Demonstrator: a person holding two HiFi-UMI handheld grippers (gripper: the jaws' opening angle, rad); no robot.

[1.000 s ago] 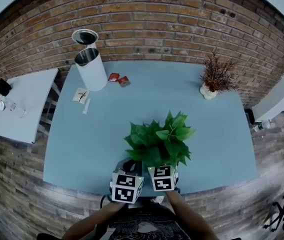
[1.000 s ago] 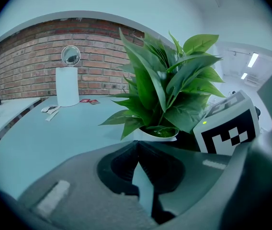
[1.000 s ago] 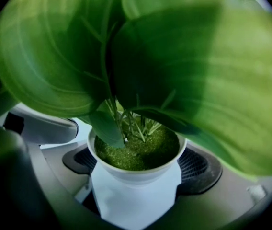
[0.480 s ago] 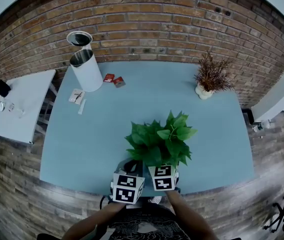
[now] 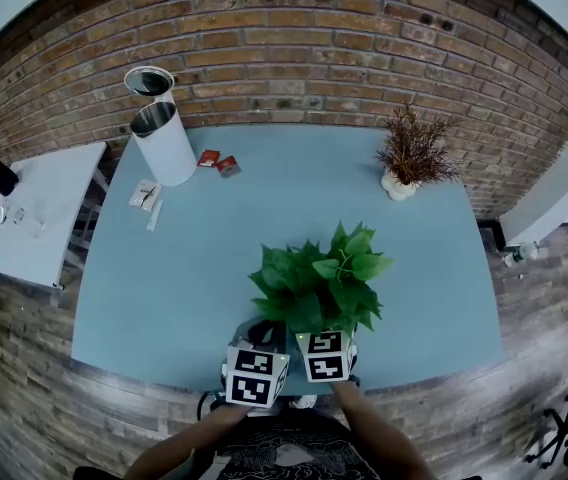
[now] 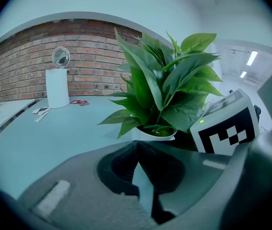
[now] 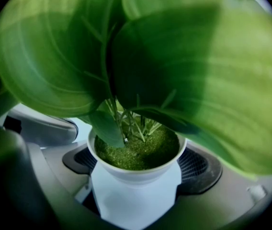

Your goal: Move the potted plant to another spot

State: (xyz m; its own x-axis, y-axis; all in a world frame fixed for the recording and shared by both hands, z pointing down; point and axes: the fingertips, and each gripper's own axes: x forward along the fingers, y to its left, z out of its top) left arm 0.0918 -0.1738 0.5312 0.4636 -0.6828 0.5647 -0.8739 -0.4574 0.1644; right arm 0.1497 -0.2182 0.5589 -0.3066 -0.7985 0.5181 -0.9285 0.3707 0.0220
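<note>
- Right gripper view alone: white pot (image 7: 135, 195) of the potted plant (image 7: 141, 80) seen close up, filled with green moss-like fill (image 7: 141, 152) and thin stems. Broad leaves across most of the frame.
- Left gripper view alone: pot rim just beyond the jaw tips, with the right gripper's marker cube (image 6: 227, 131) beside it at the right. Ceiling strip lights (image 6: 247, 63) in the far background.
- Head view alone: whole layout from above, forearms (image 5: 369, 433) nearest. A marker cube on each gripper, side by side under the foliage; jaw tips hidden there by leaves.
- Surface: blue-green table (image 5: 184, 268). Potted plant at the middle of its near edge; resting or lifted not discernible.
- Left edge, toward the far corner: white paper items (image 5: 146, 196).
- Far left corner: white cylindrical bin (image 5: 164, 143), round lid raised, with two red packets (image 5: 217, 161) just beside it.
- Far right corner: dried brown plant (image 5: 412, 148) in a small pale pot, well apart from the green one.
- Room: wood-plank floor (image 5: 24, 368) around the table, a white side table (image 5: 39, 208) off the left edge and a brick wall (image 5: 294, 58) along the far edge.
- Right gripper (image 7: 137, 169): clamped on the white pot, one dark pad (image 7: 78, 159) pressed to each side below the rim.
- Left gripper (image 6: 136, 146): jaws brought together at the tips, nothing between them. Near the pot; contact not discernible.
</note>
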